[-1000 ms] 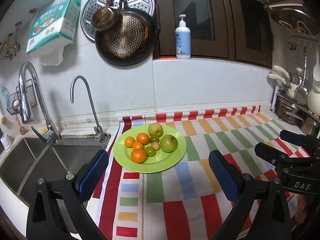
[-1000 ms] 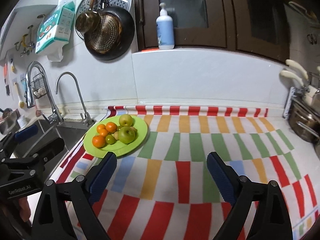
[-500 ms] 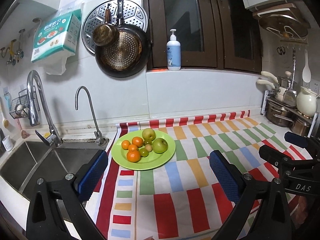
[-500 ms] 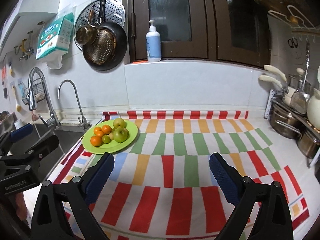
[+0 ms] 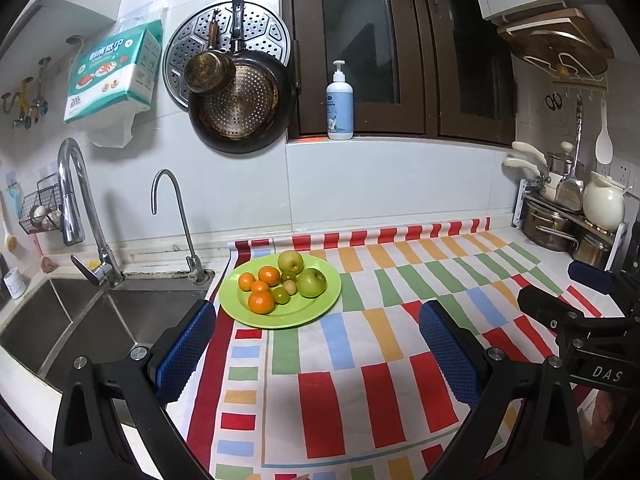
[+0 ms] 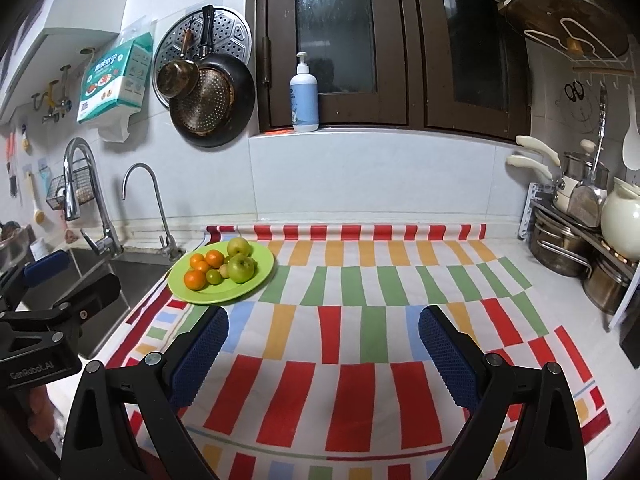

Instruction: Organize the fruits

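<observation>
A green plate (image 5: pixel 316 312) (image 6: pixel 260 278) sits on the striped mat near the sink. It holds two green apples (image 5: pixel 311 282) (image 6: pixel 241 269), several oranges (image 5: pixel 261 303) (image 6: pixel 195 280) and a few small green fruits (image 5: pixel 281 295). My left gripper (image 5: pixel 316 350) is open and empty, held back from the plate above the mat's near part. My right gripper (image 6: pixel 322 354) is open and empty, to the right of the plate over the mat. Each gripper shows at the edge of the other's view.
A striped mat (image 6: pixel 360 320) covers the counter. A steel sink (image 5: pixel 60 320) with two taps (image 5: pixel 176 220) lies left of the plate. Pots and a white jug (image 6: pixel 620 220) stand on a rack at the right. A soap bottle (image 5: pixel 340 104) stands on the sill.
Both grippers have pulled back and risen away from the plate, so the plate looks smaller and farther. Both stay open and empty.
</observation>
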A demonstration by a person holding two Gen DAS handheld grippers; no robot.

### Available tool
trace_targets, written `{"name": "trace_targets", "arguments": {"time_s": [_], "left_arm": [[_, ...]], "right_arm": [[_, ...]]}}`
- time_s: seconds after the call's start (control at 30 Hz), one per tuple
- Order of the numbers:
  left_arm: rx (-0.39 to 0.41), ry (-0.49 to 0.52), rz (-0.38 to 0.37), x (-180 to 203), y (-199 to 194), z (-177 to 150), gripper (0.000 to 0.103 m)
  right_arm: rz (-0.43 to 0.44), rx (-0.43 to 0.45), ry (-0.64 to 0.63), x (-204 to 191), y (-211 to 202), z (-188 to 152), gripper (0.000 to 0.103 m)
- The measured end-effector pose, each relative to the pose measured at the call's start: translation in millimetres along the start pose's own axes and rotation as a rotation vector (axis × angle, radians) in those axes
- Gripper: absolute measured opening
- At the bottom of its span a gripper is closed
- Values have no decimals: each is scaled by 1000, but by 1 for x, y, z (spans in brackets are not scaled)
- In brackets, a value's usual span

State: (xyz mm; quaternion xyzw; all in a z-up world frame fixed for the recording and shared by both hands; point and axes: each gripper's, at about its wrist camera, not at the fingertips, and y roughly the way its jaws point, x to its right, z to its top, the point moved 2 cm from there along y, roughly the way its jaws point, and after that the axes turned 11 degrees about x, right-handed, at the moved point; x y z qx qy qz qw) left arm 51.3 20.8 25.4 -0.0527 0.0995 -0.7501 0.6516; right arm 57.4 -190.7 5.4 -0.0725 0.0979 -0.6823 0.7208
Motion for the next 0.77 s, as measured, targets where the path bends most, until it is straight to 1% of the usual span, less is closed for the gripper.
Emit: {"name": "trace_targets", "arguments": {"time_s": [0.4,0.77], "left_arm": [[9,-1,3,0,-9,1,103],[-1,-8,5,-2,-8,0,103]], "right_arm": [[9,13,-4,0,-8,0,97],[10,12,-13,-1,-10,-1,97]]}}
